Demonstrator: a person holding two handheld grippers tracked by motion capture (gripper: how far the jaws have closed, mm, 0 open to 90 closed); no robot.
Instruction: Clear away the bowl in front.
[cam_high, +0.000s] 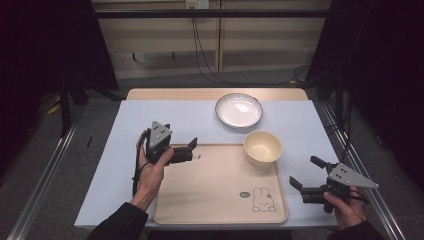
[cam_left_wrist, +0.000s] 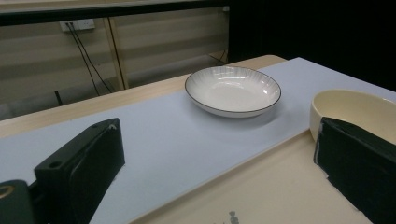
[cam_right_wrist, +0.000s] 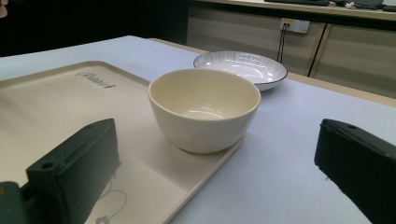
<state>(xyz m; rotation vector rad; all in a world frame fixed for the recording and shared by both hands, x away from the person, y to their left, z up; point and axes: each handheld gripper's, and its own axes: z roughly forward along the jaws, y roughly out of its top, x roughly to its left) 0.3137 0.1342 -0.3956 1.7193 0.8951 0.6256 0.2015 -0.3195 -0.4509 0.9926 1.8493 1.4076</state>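
Your right tongs (cam_high: 306, 173) sit nearest, just off the tray's (cam_high: 210, 200) right edge above the worktop (cam_high: 125, 130), jaws spread wide and holding nothing. Your left tongs (cam_high: 186, 150) hover over the tray's near-left corner region, jaws likewise wide apart and empty. Cream bowl (cam_high: 262, 147): upright on the tray's far right corner, its base overlapping the rim. White plate (cam_high: 239, 110) with dark rim: beyond the tray on the pale mat, just behind the bowl, apart from it.

Cream bowl (cam_high: 262, 147), white dark-rimmed plate (cam_high: 238, 110), beige rabbit-printed tray (cam_high: 210, 190), black tongs (cam_high: 186, 151)
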